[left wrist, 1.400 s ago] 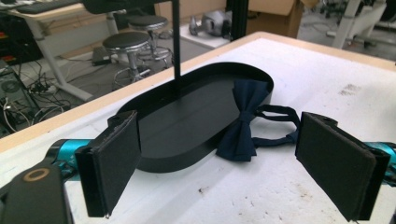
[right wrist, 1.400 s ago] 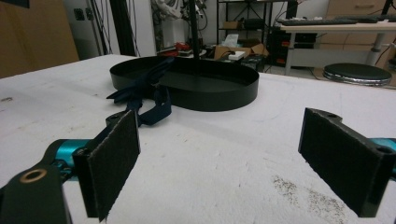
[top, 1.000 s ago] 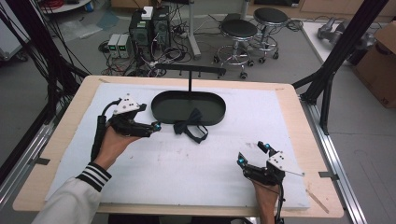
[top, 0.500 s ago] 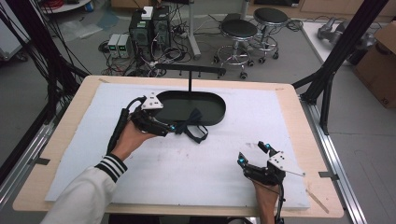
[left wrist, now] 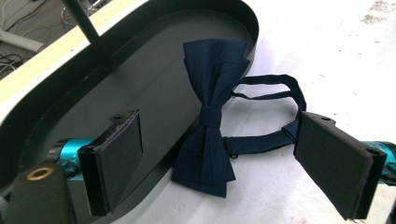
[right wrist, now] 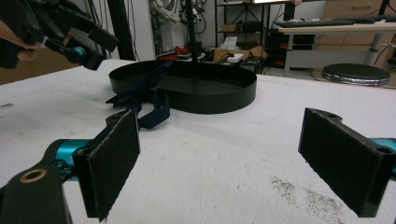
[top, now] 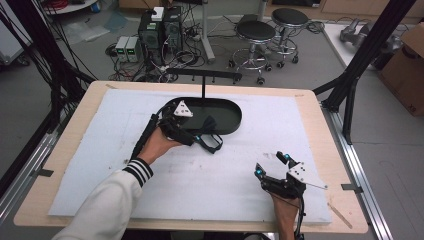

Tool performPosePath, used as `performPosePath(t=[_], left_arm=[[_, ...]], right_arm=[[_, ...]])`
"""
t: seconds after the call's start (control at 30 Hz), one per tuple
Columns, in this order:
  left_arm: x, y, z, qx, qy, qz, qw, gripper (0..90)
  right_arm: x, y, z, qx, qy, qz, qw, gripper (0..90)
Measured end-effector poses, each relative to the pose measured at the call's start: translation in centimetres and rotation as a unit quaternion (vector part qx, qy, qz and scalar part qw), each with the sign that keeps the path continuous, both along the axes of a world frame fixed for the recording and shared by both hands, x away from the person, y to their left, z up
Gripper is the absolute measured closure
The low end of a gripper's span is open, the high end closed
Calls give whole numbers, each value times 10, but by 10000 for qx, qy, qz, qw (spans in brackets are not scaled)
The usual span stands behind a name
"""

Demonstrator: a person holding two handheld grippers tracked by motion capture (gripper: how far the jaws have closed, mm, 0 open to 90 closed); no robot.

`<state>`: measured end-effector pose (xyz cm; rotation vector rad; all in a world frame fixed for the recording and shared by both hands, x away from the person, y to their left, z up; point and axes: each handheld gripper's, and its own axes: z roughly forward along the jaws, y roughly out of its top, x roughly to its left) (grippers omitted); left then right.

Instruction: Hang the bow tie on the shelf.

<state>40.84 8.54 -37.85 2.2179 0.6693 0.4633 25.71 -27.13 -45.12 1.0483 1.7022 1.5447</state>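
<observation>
Partly on tray rim (left wrist: pixel 243 18): bow tie (left wrist: pixel 210 116)

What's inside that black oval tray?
One wing of a dark blue bow tie lies inside the tray; its other wing and strap hang over the rim onto the white mat. A thin black post rises from the tray's floor. The left gripper hides part of the tray from above.

A navy bow tie (left wrist: pixel 208 126) is draped over the rim of a black oval tray (left wrist: pixel 140 84), one wing inside, its strap looped on the white mat (left wrist: pixel 327 46).
</observation>
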Motion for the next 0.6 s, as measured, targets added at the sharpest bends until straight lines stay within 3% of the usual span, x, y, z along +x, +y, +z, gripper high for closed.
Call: performPosePath(t=[0.47,0.6], left_arm=[[11,-22,-17,254,27,-120,9996,218],[16,-25,-20,217,21,-52,9997,244]], right_arm=[[0,-1,0,47,-33,3,10000,117],[0,-2,0,77,-29,-5,10000,117]])
